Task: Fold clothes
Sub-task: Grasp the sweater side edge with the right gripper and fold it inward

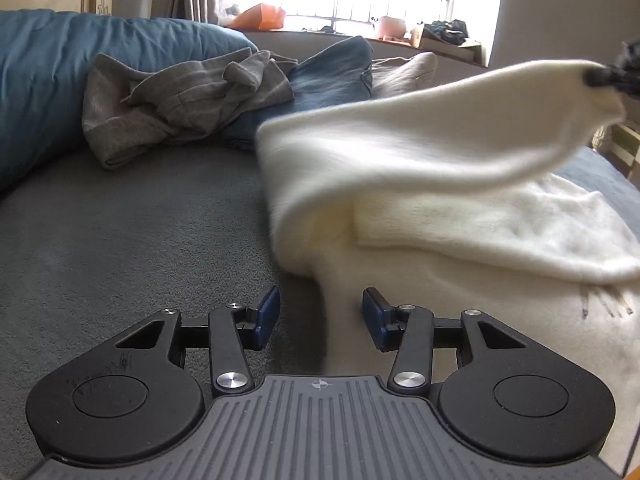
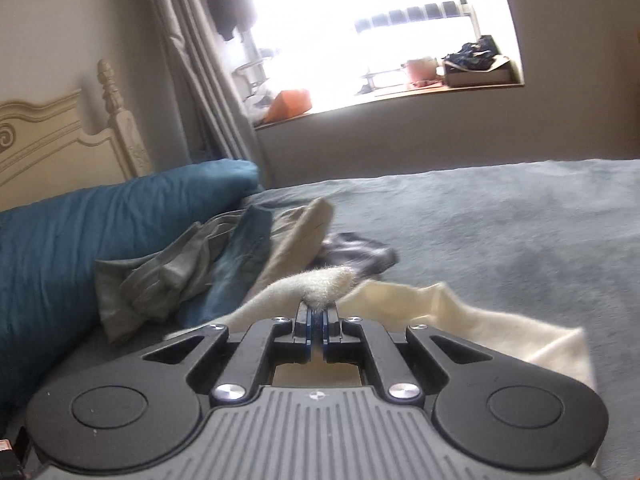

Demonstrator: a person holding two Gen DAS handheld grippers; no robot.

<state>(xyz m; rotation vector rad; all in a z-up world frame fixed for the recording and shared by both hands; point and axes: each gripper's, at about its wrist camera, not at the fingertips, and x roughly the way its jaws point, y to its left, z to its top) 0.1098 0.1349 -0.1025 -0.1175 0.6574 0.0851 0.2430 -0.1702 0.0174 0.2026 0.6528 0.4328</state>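
Cream garment half-lifted over the bed, one corner pinched by the right gripper

The left gripper (image 1: 319,318) hovered low over the grey bed (image 1: 140,240), jaws wide and holding nothing, at the near edge of the cream garment (image 1: 460,216). That fleecy cloth looked soft, light and limp, likely best taken by corners or hems. The right gripper (image 2: 318,314) had its jaws closed on one raised corner, the rest draped on the bed. Farther off, a heap of crumpled clothes (image 1: 180,100) lay against the blue pillow (image 1: 48,80)
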